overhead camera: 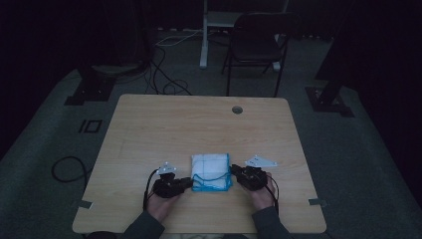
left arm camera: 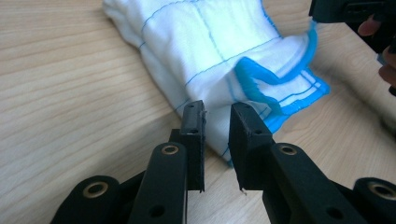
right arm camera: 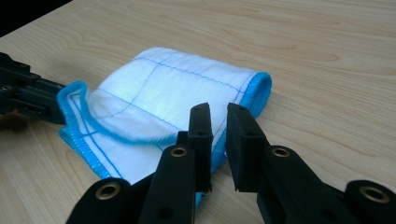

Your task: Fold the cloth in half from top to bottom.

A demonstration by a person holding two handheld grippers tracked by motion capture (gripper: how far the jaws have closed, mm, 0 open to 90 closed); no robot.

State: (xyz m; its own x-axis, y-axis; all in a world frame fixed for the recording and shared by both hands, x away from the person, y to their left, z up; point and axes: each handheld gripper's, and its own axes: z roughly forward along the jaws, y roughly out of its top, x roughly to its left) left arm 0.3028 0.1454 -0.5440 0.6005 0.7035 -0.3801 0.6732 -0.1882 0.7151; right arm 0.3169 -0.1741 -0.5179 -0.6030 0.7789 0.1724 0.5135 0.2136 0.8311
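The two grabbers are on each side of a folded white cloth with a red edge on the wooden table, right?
Nearly. The edge is blue, not red. Both gripper views show the folded white cloth trimmed in bright blue stitching, with thin blue lines across it. The rest is right: the left gripper and right gripper sit on either side of it on the wooden table.

High view: fixed above, facing forward and down over the whole table (overhead camera: 149, 124). Gripper views: low, close, along black jaws, from opposite sides. Shared by all: the folded cloth (overhead camera: 211, 172) (left arm camera: 224, 56) (right arm camera: 173, 98).
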